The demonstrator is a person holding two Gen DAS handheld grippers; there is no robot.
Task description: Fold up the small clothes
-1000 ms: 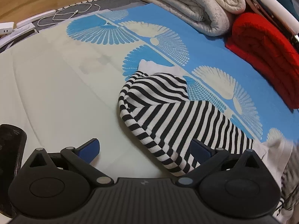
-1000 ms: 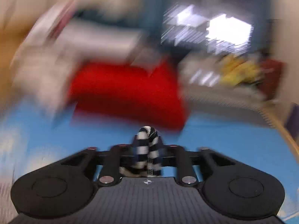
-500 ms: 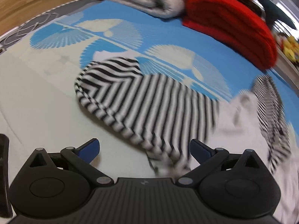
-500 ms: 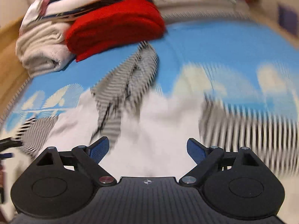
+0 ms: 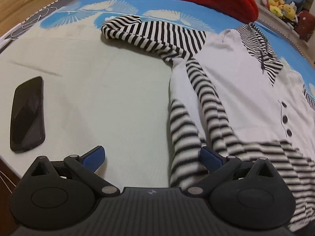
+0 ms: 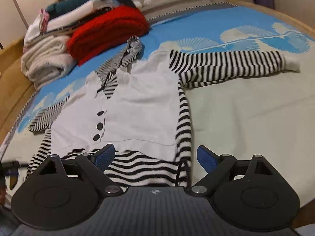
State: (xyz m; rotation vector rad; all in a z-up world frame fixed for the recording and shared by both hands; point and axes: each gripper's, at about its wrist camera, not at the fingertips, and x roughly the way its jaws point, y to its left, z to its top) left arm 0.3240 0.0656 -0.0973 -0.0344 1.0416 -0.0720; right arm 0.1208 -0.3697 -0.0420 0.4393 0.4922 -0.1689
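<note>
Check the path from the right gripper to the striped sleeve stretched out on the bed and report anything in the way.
Nothing visible blocks it. The right gripper is open over the garment's striped hem, and the striped sleeve lies flat ahead to its right, with only bare bedsheet between. The red blanket sits off to the left.

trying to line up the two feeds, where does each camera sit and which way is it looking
Left wrist: on the left gripper, low over the bed, facing the striped sleeve and phone; open fingers show.
Right wrist: on the right gripper, at the hem, facing up the white striped top; open fingers show.
Shared: the top, red knit.
</note>
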